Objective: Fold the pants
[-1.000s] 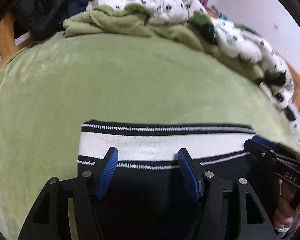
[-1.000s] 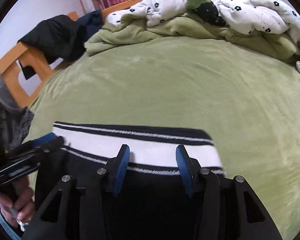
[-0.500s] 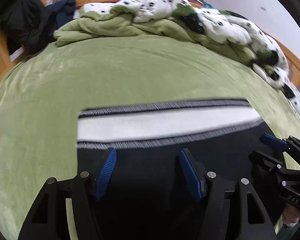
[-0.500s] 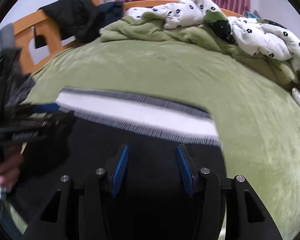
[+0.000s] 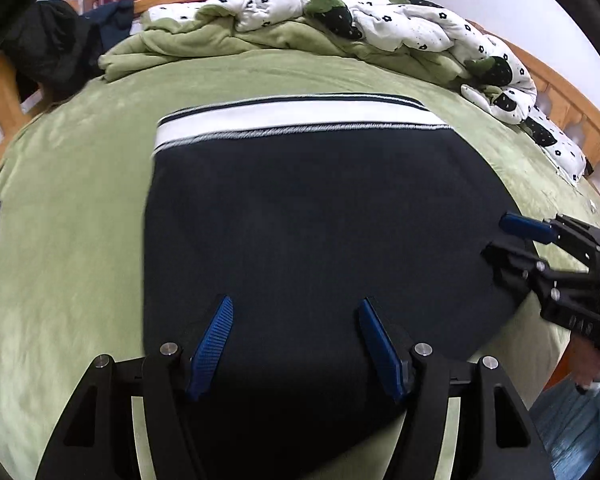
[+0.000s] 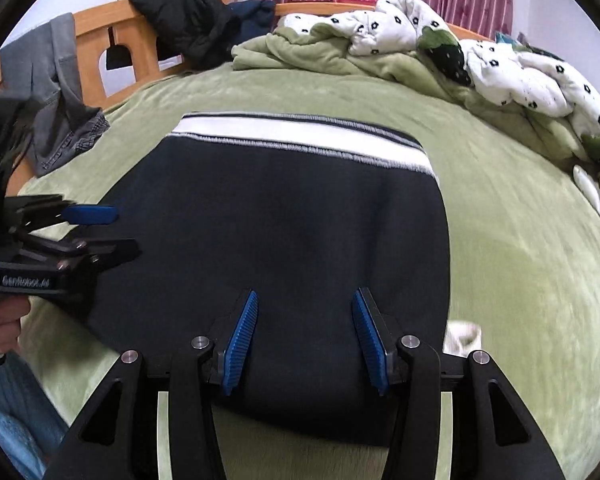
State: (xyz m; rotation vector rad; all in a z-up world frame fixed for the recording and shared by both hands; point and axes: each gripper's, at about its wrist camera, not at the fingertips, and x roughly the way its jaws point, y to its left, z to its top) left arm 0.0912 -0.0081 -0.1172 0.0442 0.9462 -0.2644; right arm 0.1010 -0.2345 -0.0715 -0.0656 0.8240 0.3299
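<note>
Both tongs spread wide now, pinching nothing: left tongs (image 5: 296,340) and right tongs (image 6: 302,334) hovering over the near end of the pants (image 5: 320,240), blue pads (image 5: 214,340) apart with dark cloth showing between them. Drawn back toward the near edge of the bed (image 5: 60,240) compared with a second ago, when the pads sat right at the white waistband (image 5: 300,118); much more of the dark cloth in sight now. Probably a release after laying a fold flat, so one fold likely done and another, or a smoothing pass, to come. Pants lying flat on the green bed cover, stretching from 6 o'clock under each pair of tongs up toward 12 o'clock, waistband at the far end. Right tongs at 3 o'clock in the left wrist view, over the cloth's right edge; left tongs at 9 o'clock in the right wrist view. Rumpled quilt (image 5: 420,28) farther off at 12 to 2 o'clock, dark jacket (image 6: 188,12) on the headboard (image 6: 100,28) beyond.
</note>
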